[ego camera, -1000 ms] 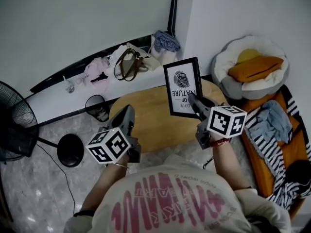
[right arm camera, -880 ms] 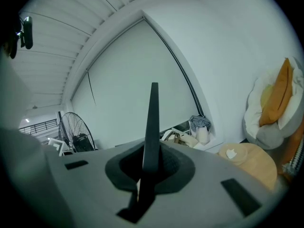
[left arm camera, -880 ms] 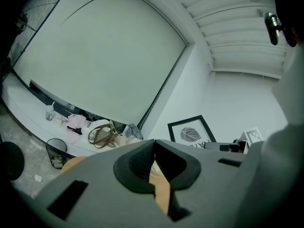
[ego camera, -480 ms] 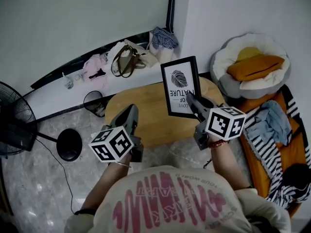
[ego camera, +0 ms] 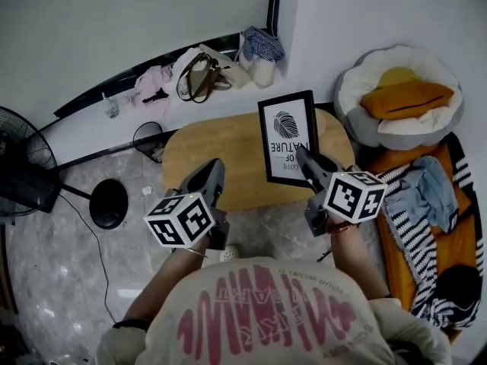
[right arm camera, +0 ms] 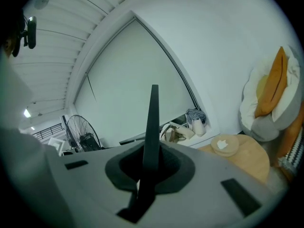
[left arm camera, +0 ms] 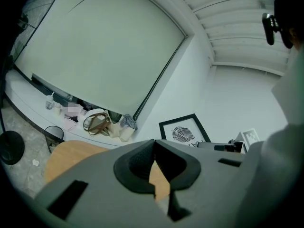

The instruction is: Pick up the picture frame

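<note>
The picture frame [ego camera: 288,137], black-edged with a leaf print and lettering, stands upright above the right end of the oval wooden table [ego camera: 205,158]. My right gripper [ego camera: 300,155] is shut on its lower right edge. In the right gripper view the frame [right arm camera: 153,118] runs edge-on as a thin dark blade between the jaws. My left gripper [ego camera: 215,167] hovers at the table's near edge, left of the frame, shut and holding nothing. In the left gripper view its jaws meet at the tip [left arm camera: 154,144], and the frame [left arm camera: 185,133] shows beyond to the right.
A fan [ego camera: 21,181] and a round black stool [ego camera: 108,202] stand on the floor at left. A wire bin [ego camera: 148,139] sits behind the table. Bags [ego camera: 202,82] lie on the wall ledge. A cushioned bed [ego camera: 399,101] and an orange mat [ego camera: 426,226] fill the right side.
Both grippers have drawn back a little from the table toward the person, the right one still holding the frame. The left gripper has drifted slightly right.
</note>
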A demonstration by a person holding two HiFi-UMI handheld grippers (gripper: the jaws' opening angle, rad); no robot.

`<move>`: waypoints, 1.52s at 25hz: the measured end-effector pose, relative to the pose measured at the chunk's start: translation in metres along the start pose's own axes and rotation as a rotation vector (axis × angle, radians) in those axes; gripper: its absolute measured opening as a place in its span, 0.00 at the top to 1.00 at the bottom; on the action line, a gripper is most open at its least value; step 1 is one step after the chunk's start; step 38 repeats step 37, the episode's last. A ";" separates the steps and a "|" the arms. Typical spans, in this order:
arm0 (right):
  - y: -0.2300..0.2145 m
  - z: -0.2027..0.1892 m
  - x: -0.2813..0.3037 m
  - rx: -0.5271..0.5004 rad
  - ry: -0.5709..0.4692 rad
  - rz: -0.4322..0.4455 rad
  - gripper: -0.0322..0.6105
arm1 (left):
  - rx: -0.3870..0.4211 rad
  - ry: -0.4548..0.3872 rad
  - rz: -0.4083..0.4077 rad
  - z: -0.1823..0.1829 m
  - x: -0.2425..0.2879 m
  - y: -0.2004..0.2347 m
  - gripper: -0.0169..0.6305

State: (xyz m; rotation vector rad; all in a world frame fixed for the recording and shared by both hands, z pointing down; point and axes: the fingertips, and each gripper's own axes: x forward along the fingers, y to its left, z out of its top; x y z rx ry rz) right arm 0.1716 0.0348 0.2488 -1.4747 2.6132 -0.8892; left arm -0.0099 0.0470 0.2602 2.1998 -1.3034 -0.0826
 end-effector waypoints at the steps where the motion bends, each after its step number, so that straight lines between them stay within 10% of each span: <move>1: -0.003 -0.002 -0.003 -0.002 0.007 -0.003 0.91 | -0.002 0.002 0.004 -0.004 -0.001 -0.002 0.97; 38: -0.034 -0.034 -0.029 -0.009 0.127 0.004 0.91 | -0.047 -0.041 0.152 -0.031 -0.041 -0.017 0.97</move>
